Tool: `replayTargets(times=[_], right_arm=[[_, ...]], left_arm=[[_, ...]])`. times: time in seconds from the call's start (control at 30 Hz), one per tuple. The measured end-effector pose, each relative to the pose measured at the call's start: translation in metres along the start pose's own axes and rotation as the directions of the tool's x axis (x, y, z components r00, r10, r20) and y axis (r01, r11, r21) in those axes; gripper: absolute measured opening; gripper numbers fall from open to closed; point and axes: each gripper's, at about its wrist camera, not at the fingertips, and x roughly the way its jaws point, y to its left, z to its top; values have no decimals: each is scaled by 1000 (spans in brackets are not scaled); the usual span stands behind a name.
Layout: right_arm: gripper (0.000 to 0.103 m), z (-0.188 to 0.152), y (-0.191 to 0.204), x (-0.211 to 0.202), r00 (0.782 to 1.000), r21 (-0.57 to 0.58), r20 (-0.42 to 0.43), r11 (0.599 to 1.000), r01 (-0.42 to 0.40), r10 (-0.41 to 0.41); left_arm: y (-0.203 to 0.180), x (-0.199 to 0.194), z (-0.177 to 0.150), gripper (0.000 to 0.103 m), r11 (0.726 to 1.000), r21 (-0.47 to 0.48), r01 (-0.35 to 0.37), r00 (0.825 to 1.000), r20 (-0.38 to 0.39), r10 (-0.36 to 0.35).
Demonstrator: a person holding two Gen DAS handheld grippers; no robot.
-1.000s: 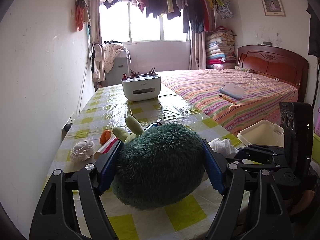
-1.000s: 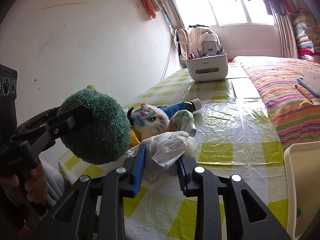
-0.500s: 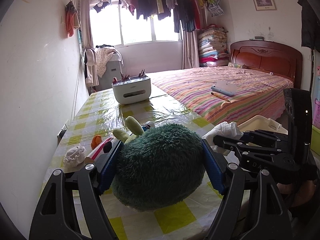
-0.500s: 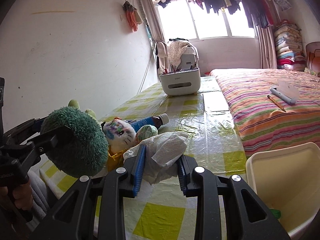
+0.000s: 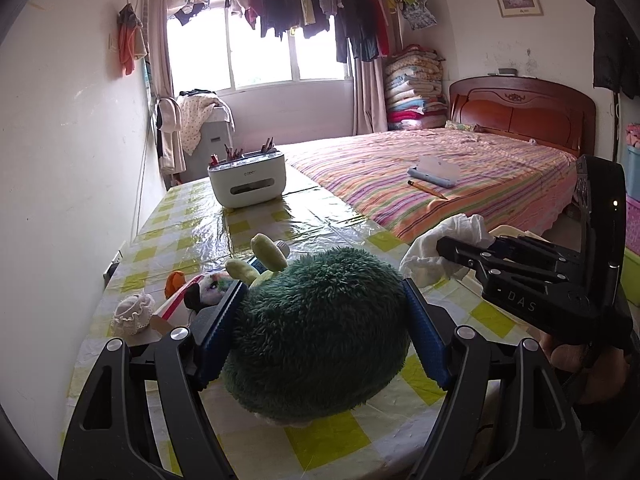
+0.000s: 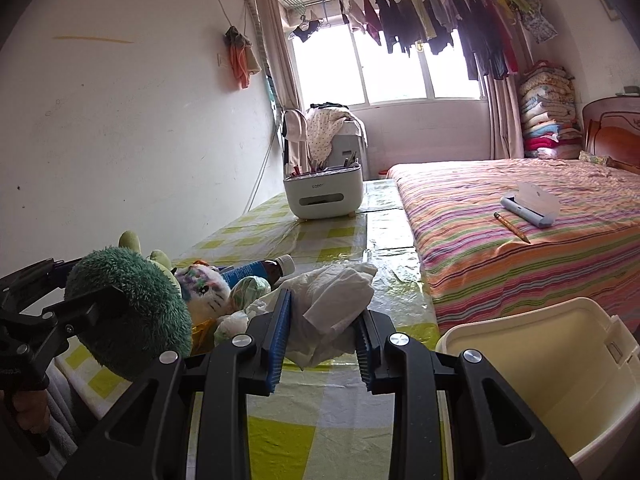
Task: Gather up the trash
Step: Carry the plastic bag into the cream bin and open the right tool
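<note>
Both grippers loaded: my right gripper (image 6: 323, 334), nearly closed on the crumpled tissue (image 6: 334, 300), has swung toward the cream bin (image 6: 532, 364); left gripper (image 5: 316, 336) clamps the green plush toy (image 5: 320, 332) wide.

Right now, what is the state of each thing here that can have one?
Left claw: shut on the green plush toy.
Right claw: shut on the crumpled tissue, lifted.
Cream bin: open.
Brown bottle: capped, lying on its side.
Pencil case on the bed: open.
</note>
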Motion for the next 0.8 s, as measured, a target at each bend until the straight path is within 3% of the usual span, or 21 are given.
replayTargets(times=[0.1, 0.2, 0.43, 0.8], right_arm=[[29, 1, -4, -3, 999, 2, 13, 999, 43, -43], [29, 2, -11, -6, 1000, 25, 15, 999, 27, -27], [29, 1, -26, -16, 997, 46, 32, 996, 74, -76], [29, -1, -61, -25, 988, 162, 32, 977, 141, -148]], left_arm=[[-6, 3, 1, 75, 1000, 13, 10, 1000, -7, -10], [-12, 5, 1, 75, 1000, 17, 23, 1000, -12, -23], [-20, 13, 3, 75, 998, -4, 58, 998, -31, -58], [-44, 22, 11, 75, 993, 9, 114, 993, -40, -114]])
